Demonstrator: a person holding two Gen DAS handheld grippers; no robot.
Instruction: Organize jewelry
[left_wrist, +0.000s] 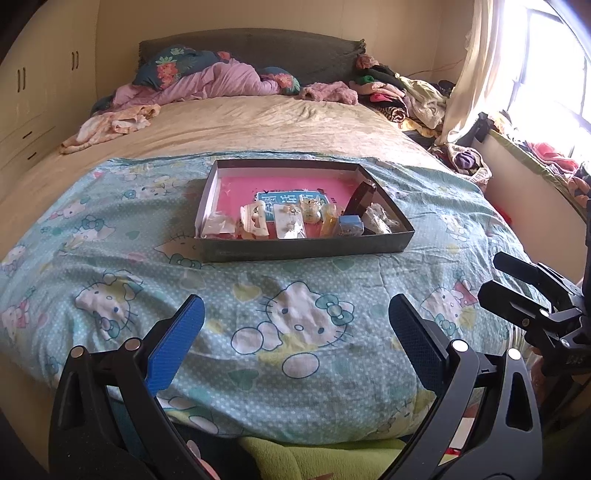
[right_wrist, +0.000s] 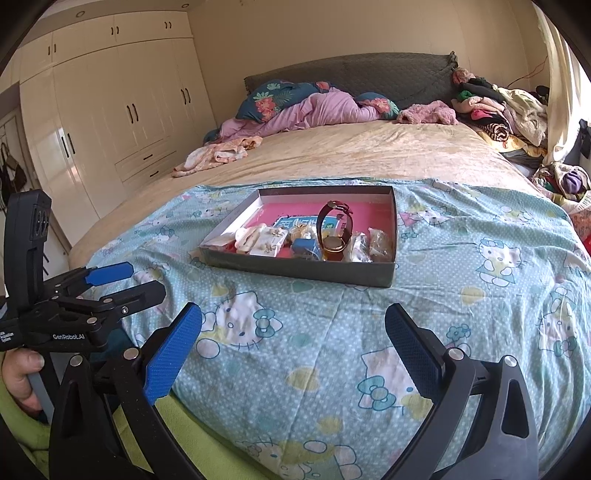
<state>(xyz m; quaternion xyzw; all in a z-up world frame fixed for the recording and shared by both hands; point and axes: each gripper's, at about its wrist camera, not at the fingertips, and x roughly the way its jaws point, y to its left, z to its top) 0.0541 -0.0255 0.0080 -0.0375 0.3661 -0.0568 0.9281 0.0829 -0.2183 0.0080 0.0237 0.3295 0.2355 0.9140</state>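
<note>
A shallow dark box (left_wrist: 306, 248) (right_wrist: 295, 270) with a pink floor sits on the Hello Kitty sheet (left_wrist: 295, 332) (right_wrist: 314, 332) on the bed. Along its near side lie small jewelry packets (left_wrist: 290, 225), a white hair claw (left_wrist: 253, 219) (right_wrist: 249, 236), a blue little box (left_wrist: 349, 225) (right_wrist: 304, 246) and a brown-strap watch (right_wrist: 334, 230) (left_wrist: 364, 199). My left gripper (left_wrist: 295, 321) is open and empty, hovering well short of the box. My right gripper (right_wrist: 293, 326) is open and empty, also short of the box. Each gripper shows in the other's view, the right (left_wrist: 517, 291) and the left (right_wrist: 122, 282).
Crumpled pink bedding and pillows (right_wrist: 306, 107) lie at the headboard. A pile of clothes (right_wrist: 506, 110) fills the far right corner by the curtain (left_wrist: 469, 81). Cream wardrobes (right_wrist: 110, 122) stand to the left. A light garment (left_wrist: 110, 125) lies on the beige cover.
</note>
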